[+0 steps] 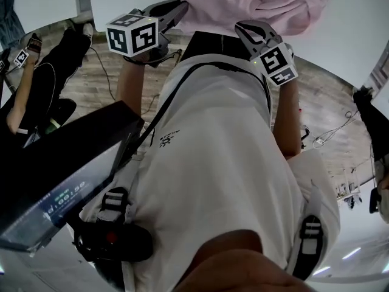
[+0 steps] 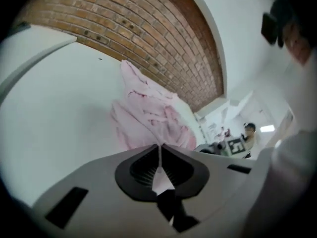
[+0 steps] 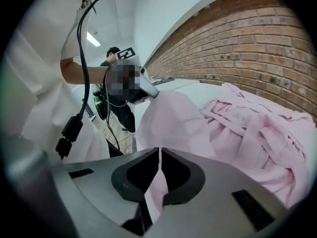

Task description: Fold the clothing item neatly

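1. The pink garment [image 1: 261, 5] is cut off at the top of the head view. The person's white shirt [image 1: 225, 163] hides the desk [image 1: 352, 35] between the tongs.
2. The left tongs [image 2: 159, 150] and right tongs [image 3: 160, 152] each pinch a bit of its cloth. The rest is heaped just past them.
3. A brick wall [image 2: 148, 33] stands behind the heap.

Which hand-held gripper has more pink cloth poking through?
The right hand-held gripper: a broad fold of the pink garment runs through its shut jaws; the left hand-held gripper shows only a small tip.
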Tool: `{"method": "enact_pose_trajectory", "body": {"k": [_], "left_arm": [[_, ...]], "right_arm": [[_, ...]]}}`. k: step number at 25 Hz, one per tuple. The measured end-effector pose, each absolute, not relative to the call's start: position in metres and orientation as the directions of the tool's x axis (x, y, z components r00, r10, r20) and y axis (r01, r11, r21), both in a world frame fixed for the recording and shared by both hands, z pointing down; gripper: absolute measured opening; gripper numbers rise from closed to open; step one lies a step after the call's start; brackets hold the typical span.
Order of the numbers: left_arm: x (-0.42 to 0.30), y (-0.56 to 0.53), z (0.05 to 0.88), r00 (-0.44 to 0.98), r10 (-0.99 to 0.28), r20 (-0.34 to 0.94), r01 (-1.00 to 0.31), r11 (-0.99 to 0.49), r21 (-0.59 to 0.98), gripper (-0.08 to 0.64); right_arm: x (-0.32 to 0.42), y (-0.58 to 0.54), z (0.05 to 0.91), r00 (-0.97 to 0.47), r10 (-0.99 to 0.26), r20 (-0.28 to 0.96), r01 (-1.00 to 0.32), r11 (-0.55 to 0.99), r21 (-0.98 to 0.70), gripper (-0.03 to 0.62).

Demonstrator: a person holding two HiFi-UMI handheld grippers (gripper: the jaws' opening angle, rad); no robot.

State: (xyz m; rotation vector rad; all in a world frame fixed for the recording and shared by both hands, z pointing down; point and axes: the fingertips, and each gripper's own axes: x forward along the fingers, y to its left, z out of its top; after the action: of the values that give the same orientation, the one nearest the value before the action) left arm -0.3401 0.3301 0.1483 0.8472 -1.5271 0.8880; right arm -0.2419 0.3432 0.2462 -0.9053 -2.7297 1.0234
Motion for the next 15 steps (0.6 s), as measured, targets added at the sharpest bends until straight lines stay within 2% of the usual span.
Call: {"method": "enact_pose_trajectory", "body": {"k": [3, 5, 7, 10, 12, 14, 15], "left_arm": [[-0.331, 0.275, 0.146, 0.002, -0.234, 0.972, -0.831, 0.541, 0.132, 0.021], [-0.338, 0.243, 0.150, 0.018, -0.326, 0.945, -0.801, 0.561, 0.209, 0.021], [-0.353, 0.221, 0.156, -0.017, -0.353, 0.936, -0.816, 0.546, 0.191, 0.021], [-0.375, 0.196, 0.169, -0.078, -0.325, 0.942, -0.879, 0.468, 0.088, 0.021], [-0.386, 0.190, 0.172, -0.116, -0.302, 0.946, -0.903, 0.429, 0.026, 0.023], [-0.397, 0.190, 0.171, -0.154, -0.279, 0.948, -0.913, 0.406, -0.028, 0.039], [-0.402, 0.192, 0.170, -0.173, -0.268, 0.948, -0.916, 0.398, -0.054, 0.109]], "right_arm": [[-0.236, 0.335, 0.255, -0.812, 0.572, -0.114, 0.497, 0.577, -0.648, 0.018], [-0.232, 0.336, 0.255, -0.790, 0.601, -0.119, 0.518, 0.551, -0.654, 0.018], [-0.234, 0.348, 0.240, -0.754, 0.637, -0.159, 0.572, 0.519, -0.635, 0.018], [-0.251, 0.369, 0.207, -0.729, 0.658, -0.190, 0.630, 0.536, -0.561, 0.019], [-0.275, 0.365, 0.200, -0.775, 0.612, -0.156, 0.589, 0.611, -0.529, 0.019], [-0.297, 0.343, 0.210, -0.850, 0.518, -0.099, 0.481, 0.685, -0.547, 0.018], [-0.306, 0.327, 0.218, -0.883, 0.464, -0.071, 0.417, 0.708, -0.570, 0.018]]}}
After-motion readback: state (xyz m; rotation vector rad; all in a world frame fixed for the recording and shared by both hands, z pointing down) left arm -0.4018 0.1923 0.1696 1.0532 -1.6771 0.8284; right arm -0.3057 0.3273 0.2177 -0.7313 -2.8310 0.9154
